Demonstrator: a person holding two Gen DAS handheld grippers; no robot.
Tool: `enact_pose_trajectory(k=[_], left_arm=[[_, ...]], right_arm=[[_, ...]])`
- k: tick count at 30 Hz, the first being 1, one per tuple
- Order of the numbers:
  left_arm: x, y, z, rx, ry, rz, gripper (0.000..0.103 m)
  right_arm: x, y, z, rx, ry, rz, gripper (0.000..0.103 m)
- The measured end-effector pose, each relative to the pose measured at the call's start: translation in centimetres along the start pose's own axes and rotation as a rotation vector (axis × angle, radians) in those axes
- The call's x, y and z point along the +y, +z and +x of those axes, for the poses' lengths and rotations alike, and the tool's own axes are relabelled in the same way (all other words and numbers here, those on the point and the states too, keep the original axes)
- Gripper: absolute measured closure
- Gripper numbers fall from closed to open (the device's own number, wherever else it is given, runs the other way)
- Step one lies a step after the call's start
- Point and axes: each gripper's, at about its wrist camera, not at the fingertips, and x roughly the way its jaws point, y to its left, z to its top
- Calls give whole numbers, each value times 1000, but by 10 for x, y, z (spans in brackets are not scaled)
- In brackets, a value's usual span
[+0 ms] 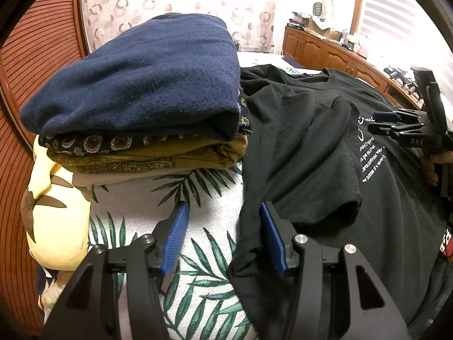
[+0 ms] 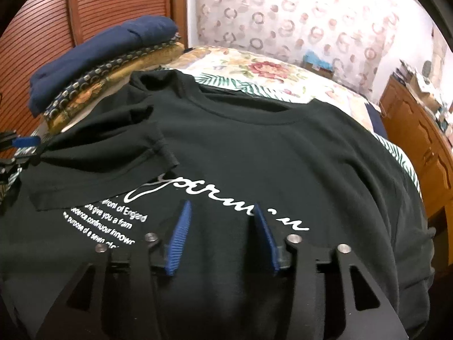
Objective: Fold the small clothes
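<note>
Home bedroom: bed point(image 2: 283, 68), wooden dresser point(image 1: 317, 48), folded clothes point(image 1: 136, 90).

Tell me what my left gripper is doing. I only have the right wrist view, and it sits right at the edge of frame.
Observer: The left gripper is open and holds nothing.
Operator: Where is it relative to the shirt?
Observer: At the side edge of the black T-shirt. One of its fingers is over the leaf-print sheet, the other over the shirt's edge.
Operator: Is there anything by the folded stack that I can't see?
Observer: A pale yellow printed cloth lies against the near left side of the stack.
</note>
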Motion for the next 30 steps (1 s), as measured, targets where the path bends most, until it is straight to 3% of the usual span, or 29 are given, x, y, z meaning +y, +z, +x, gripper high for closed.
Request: enact_pose_trajectory(k=[7, 14, 24, 26, 30], left_arm=[[-16, 2, -23, -81, 36, 19, 51], [-40, 18, -59, -222, 36, -2, 51], [-89, 35, -58, -310, -39, -3, 51], [-98, 37, -55, -320, -54, 5, 51], [-116, 40, -48, -329, -92, 25, 51]], right_arm=[[2, 3, 3, 16, 17, -4, 26], [5, 3, 5, 24, 18, -12, 16], [6, 2, 3, 21, -5, -4, 15], [6, 2, -3, -6, -47, 1, 15], [-9, -3, -36, -93, -23, 50, 15]])
